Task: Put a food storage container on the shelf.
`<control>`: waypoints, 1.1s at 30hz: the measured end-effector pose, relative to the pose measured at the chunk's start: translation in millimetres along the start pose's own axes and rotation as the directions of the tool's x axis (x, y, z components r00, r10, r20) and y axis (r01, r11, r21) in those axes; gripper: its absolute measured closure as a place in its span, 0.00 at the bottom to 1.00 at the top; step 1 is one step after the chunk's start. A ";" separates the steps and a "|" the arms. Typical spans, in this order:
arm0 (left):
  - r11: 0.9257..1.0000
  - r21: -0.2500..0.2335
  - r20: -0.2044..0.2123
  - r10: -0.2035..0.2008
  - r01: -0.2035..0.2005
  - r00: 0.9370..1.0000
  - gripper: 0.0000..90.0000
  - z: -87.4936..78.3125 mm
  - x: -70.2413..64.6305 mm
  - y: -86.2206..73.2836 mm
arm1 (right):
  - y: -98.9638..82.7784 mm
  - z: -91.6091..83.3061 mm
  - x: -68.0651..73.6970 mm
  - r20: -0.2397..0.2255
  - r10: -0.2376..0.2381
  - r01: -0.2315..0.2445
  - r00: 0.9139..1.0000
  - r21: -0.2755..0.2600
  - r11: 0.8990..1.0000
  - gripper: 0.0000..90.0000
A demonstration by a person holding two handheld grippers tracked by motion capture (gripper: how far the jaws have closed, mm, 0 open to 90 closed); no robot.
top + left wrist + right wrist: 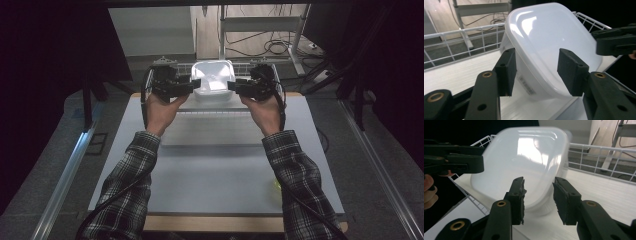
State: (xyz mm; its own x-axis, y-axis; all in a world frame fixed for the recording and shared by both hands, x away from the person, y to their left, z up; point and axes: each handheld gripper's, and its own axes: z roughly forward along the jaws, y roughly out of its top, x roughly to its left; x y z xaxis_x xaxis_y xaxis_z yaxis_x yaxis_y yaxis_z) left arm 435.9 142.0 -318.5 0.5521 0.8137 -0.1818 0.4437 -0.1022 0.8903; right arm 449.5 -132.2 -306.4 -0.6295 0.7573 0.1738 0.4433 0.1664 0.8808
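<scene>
I have the left gripper [196, 84] and right gripper [231, 85] flanking the white container [214, 80] inside the wire basket [461, 33], jaws apart around its rim, unclamped

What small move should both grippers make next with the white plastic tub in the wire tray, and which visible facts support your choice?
Probably draw both grippers back from the white plastic tub. It leans tilted in the wire tray, its rim between each pair of jaws. The left gripper and right gripper stand open, pads apparently clear of the rim, so the tub looks released. Whether it will stay leaning is unclear.
</scene>
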 end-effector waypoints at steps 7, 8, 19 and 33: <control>1.000 -0.014 -0.011 0.014 -0.014 1.000 0.59 -0.3 -1.0 0.7 | 2.9 -4.6 -0.9 0.006 -0.006 0.006 1.000 -0.016 1.000 0.69; 1.000 -0.019 -0.015 0.018 -0.018 1.000 0.61 -3.0 -0.5 -0.2 | 2.9 -5.9 -1.9 0.007 -0.001 0.001 1.000 -0.018 1.000 0.70; 1.000 0.027 -0.067 -0.008 0.009 0.998 0.91 5.6 11.1 -16.0 | -10.1 0.3 -17.2 0.088 0.008 -0.009 0.996 0.009 1.000 0.97; 0.999 0.030 -0.066 0.013 -0.011 0.998 0.89 -1.8 6.4 -25.5 | -16.2 6.3 -14.5 0.113 -0.016 0.012 0.993 0.033 0.999 0.97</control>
State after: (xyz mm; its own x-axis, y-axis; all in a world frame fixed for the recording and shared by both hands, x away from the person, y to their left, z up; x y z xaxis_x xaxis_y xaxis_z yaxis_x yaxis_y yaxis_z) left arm 426.9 150.8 -341.6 0.5097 0.8485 -0.1423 0.4591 -0.1283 0.8791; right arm 455.5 -142.0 -326.0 -0.5605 0.8210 0.1087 0.4563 0.1967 0.8678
